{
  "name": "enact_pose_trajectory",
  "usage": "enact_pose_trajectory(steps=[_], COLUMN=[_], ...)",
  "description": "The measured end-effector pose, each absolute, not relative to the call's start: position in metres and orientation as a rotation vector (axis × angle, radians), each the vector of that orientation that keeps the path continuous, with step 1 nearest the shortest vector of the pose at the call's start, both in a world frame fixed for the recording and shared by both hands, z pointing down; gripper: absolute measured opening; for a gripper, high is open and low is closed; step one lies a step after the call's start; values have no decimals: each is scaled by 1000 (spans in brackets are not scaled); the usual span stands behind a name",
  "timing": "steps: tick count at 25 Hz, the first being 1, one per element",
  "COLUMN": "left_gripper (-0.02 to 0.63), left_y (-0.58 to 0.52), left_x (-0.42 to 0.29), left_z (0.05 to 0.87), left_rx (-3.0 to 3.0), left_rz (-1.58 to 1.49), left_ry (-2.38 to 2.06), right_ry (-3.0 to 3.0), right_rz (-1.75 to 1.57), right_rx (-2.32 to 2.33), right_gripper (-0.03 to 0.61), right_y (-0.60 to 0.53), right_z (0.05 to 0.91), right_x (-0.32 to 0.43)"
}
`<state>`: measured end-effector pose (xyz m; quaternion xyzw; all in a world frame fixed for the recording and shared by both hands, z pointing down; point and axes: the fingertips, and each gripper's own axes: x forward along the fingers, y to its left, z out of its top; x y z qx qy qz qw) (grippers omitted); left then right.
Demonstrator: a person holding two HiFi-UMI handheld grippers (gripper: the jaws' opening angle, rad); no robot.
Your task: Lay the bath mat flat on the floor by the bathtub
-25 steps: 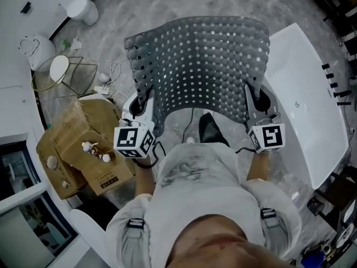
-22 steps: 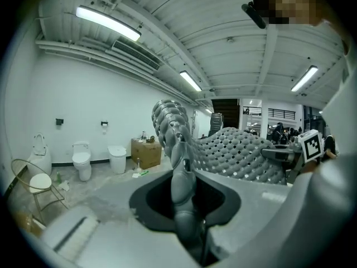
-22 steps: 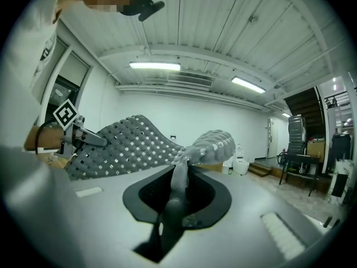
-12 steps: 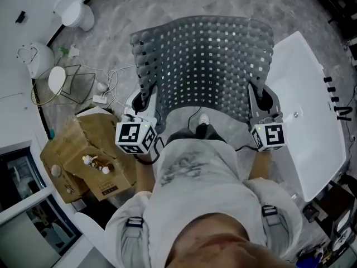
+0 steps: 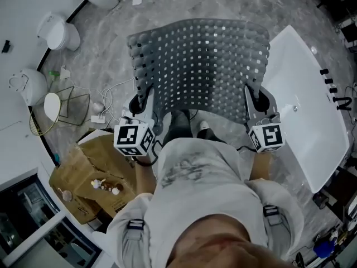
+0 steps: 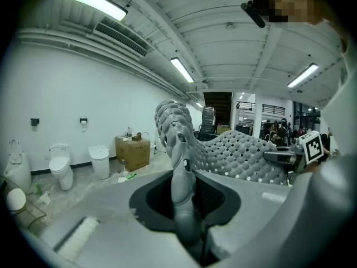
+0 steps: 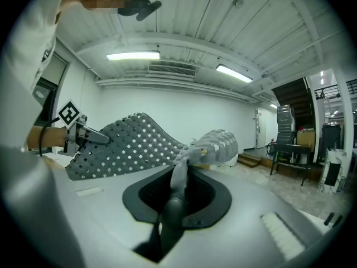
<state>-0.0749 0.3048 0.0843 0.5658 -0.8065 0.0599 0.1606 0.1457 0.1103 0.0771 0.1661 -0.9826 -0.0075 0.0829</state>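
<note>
Shifting along now, cardboard box [image 5: 83, 177] sliding behind: left gripper [image 5: 140, 103] and right gripper [image 5: 257, 101] each pinch a near corner of the bath mat [image 5: 201, 66], which arches out ahead of them, bathtub [image 5: 304, 99] beside the right one.

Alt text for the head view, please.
Seen from above, a person holds a grey perforated bath mat spread in the air, left tongs and right tongs each clamped on a near corner. A white bathtub lies at right, a cardboard box at lower left.

A cardboard box [image 5: 78, 175] sits near a wire basket [image 5: 71, 102].
</note>
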Motion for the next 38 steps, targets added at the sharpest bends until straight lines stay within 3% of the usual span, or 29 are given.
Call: enact_pose_trajectory(steps=[16,24,38], left_gripper=[66,66,66], left_y=[115,68,-71], left_x=[-257,-282,-292], left_z=[128,148,257], left_rx=[1953,2065,2085], left_rz=[319,377,441], left_ry=[-1921,-1791,-1653], right_ry=[-2704,-2634,-2479], right_rz=[147,193,340], right_rx=[1004,1176,1327], right_gripper=[43,43,43], right_y=[4,-2,-106], right_z=[127,145,252], right_x=[17,2,-2])
